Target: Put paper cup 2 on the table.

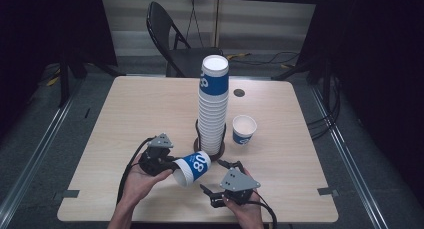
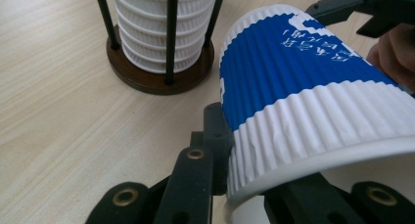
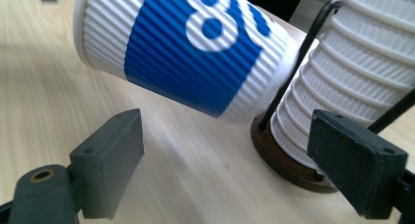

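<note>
Two claws are seen at the near edge of the surface [image 1: 100, 139], one in each of the person's hands; the right claw [image 1: 216, 181] is held low at the near right, its jaws spread wide with nothing between them, as the right gripper view confirms, and its pads are pointed toward the cup and the rack base; the left claw [image 2: 230, 150] is held at the near left by a hand cupped under its body, and its jaws are clamped on the rim of one blue-and-white ribbed paper cup [image 1: 192, 167]; that cup is carried on its side, tilted and clear of the surface, its mouth toward the person and its bottom toward the rack, just short of it. Farther in, one tall stack of nested cups [image 1: 213, 104] is kept upright in a black wire rack with a round dark wooden base [image 2: 147, 79]; just to its right, one single cup [image 1: 244, 129] is stood upright, mouth up, apart from the stack. Beyond the surface, one black folding chair [image 1: 170, 36] is placed.
</note>
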Demonstrator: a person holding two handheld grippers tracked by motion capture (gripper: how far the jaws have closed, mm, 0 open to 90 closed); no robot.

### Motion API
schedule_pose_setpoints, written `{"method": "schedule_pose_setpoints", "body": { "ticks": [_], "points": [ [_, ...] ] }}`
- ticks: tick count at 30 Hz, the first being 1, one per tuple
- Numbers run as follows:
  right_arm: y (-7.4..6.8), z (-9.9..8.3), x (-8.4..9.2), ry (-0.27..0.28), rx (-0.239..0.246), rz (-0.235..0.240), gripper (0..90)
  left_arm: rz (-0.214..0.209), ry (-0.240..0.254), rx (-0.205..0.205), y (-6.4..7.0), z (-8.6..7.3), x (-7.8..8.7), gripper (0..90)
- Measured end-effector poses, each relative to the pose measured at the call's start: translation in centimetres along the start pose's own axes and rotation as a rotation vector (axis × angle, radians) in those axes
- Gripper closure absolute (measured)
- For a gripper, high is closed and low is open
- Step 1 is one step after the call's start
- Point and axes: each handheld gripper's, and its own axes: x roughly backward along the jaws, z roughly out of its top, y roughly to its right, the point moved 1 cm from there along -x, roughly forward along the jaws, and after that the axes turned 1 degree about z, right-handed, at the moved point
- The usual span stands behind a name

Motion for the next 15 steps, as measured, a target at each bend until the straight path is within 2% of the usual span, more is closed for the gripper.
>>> {"method": "schedule_pose_setpoints", "body": {
  "ticks": [2, 3, 6, 7, 9, 12, 15],
  "points": [
    [-0.2, 0.0, -0.2, -0.017, 0.047, -0.005, 13.7, 0.007, -0.003, -0.003, 0.2, 0.4, -0.2, 84.4],
    [-0.4, 0.0, -0.4, -0.029, 0.086, -0.027, 13.7, 0.004, -0.016, -0.006, 0.4, 0.7, -0.5, 84.4],
    [-0.5, -0.1, -0.4, -0.031, 0.099, -0.041, 13.6, -0.003, -0.029, 0.006, 0.4, 1.0, -0.6, 84.4],
    [-0.6, -0.1, -0.4, -0.034, 0.108, -0.061, 13.8, -0.004, -0.034, 0.013, 0.4, 1.1, -0.7, 84.4],
    [-0.6, -0.1, -0.3, -0.043, 0.122, -0.07, 14.0, -0.014, -0.076, 0.014, 0.3, 1.2, -1.0, 84.3],
    [-0.6, 0.1, -0.3, -0.049, 0.152, -0.084, 14.0, -0.016, -0.116, 0.012, 0.2, 1.4, -1.2, 84.4],
    [-0.8, 0.3, -0.4, -0.065, 0.202, -0.105, 13.5, -0.023, -0.127, 0.012, 0.3, 1.5, -1.3, 84.4]
  ]
}}
